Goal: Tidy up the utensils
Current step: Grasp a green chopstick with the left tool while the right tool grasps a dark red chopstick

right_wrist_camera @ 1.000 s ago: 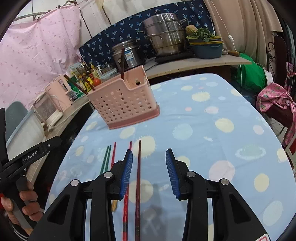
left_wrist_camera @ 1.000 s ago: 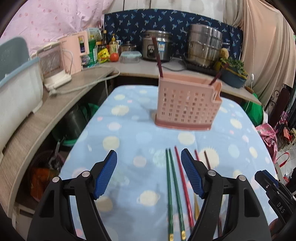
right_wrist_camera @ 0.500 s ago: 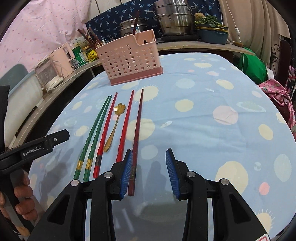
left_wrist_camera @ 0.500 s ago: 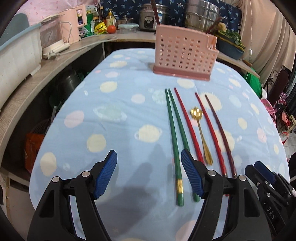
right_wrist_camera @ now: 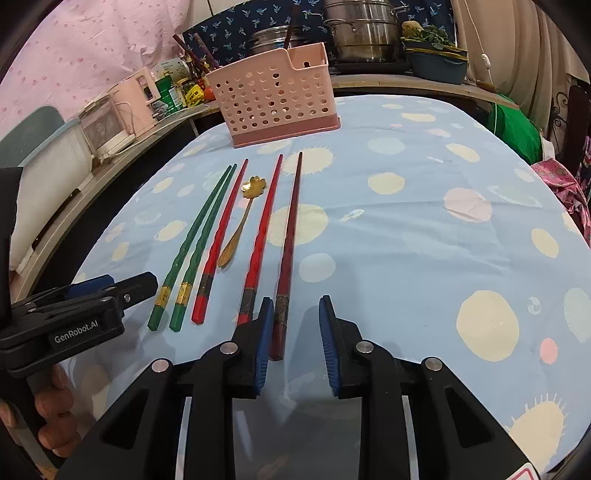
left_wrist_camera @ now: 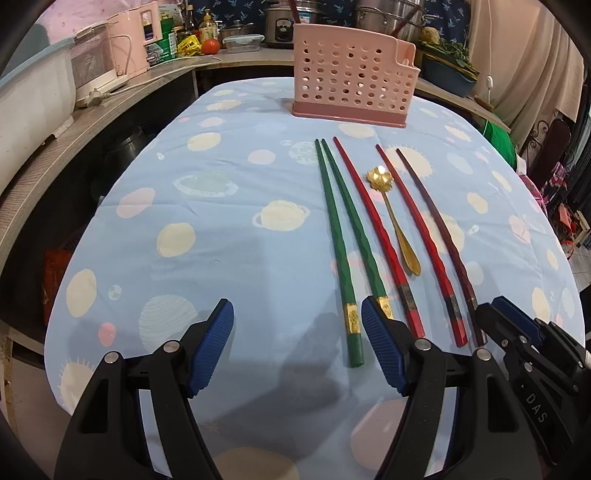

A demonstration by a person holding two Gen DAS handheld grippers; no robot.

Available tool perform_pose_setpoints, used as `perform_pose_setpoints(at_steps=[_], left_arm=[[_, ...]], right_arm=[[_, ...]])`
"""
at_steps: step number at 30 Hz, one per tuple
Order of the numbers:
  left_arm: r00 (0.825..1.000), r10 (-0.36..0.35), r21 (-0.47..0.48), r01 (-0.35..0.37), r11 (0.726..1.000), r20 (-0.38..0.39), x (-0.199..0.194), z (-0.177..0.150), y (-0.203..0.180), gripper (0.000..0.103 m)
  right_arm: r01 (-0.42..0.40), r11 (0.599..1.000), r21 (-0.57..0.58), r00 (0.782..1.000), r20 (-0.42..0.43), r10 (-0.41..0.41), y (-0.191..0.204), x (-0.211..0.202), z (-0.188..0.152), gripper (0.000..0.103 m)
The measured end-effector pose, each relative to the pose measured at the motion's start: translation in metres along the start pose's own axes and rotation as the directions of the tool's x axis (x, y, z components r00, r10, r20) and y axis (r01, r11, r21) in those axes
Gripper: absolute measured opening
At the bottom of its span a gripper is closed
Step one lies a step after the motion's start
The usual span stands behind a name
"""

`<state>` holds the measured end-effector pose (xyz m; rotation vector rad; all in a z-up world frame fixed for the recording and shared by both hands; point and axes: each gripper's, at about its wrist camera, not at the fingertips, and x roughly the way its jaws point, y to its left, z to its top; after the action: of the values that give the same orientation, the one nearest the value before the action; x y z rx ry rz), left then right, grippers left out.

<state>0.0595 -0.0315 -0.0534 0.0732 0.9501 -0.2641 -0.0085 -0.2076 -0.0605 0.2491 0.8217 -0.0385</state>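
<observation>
Fingers (right_wrist_camera: 51,406) gripping the left tool (right_wrist_camera: 129,288) appear only right-side.

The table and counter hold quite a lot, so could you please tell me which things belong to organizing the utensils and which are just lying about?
Belongs to the job:
- green chopsticks
- red chopsticks
- dark chopstick
- gold spoon
- pink utensil basket

Just lying about:
- steel pots
- tomato
- pink appliance
- tub of greens
</observation>
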Motion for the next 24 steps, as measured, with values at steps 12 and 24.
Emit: perform_pose_setpoints(at_steps=[12, 24], left_arm=[[1.000, 0.016, 0.031, -0.016, 0.999, -0.005, 0.007, -0.010, -0.007, 0.062], [0.999, 0.031, 0.057, -0.032, 0.998, 0.023, 0.005, -0.012, -0.011, 0.042]], right_arm=[[0.006, 1.000, -0.003, 1.000, 0.010, -0.006, 0.003, 0.002, -0.003, 0.018], [0.014, 1.000, -0.016, 1.000, 0.018, -0.013, 0.004, 0.003, -0.004, 0.018]])
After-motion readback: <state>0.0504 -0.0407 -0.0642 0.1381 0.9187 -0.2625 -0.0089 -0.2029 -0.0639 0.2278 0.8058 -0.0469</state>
